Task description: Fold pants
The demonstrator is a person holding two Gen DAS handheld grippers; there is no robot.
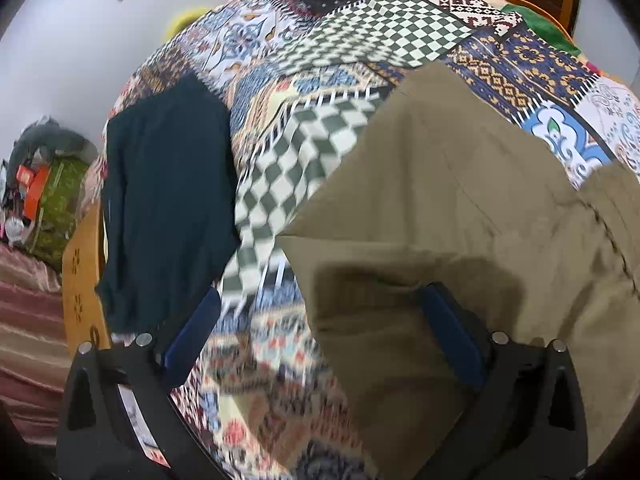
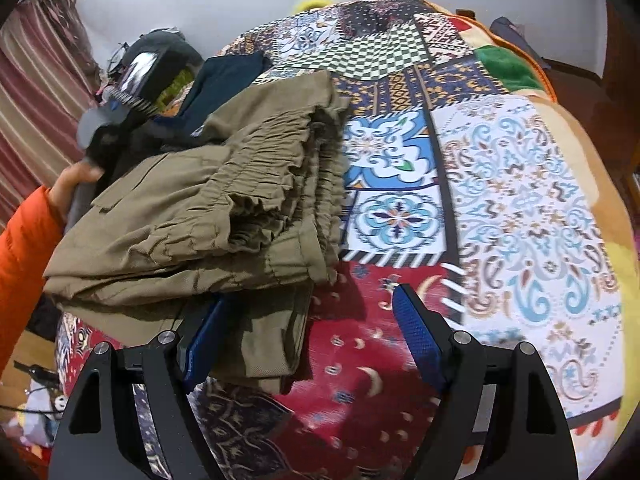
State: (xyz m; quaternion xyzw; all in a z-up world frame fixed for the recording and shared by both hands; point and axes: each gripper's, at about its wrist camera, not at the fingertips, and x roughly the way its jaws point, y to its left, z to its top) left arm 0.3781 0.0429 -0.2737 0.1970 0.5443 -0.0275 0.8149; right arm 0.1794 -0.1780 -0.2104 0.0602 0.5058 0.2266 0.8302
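Olive-khaki pants (image 1: pixel 460 208) lie folded in layers on a patchwork bedspread (image 1: pixel 304 128). In the right wrist view the pants (image 2: pixel 208 216) show their gathered elastic waistband at the right edge of the stack. My left gripper (image 1: pixel 320 300) is open; its right finger (image 1: pixel 452 336) rests over the khaki cloth, its left finger (image 1: pixel 192 336) over the bedspread. My right gripper (image 2: pixel 308 312) is open, with its left finger (image 2: pixel 204 340) at the lower edge of the pants and its right finger (image 2: pixel 416 332) over the red patch. Neither holds cloth.
Folded dark teal pants (image 1: pixel 164 208) lie at the bed's left side, also showing in the right wrist view (image 2: pixel 224 80). The left hand in an orange sleeve (image 2: pixel 28 240) holds the other gripper's body. Clutter (image 1: pixel 40 184) and a striped curtain (image 2: pixel 36 92) stand beyond the bed.
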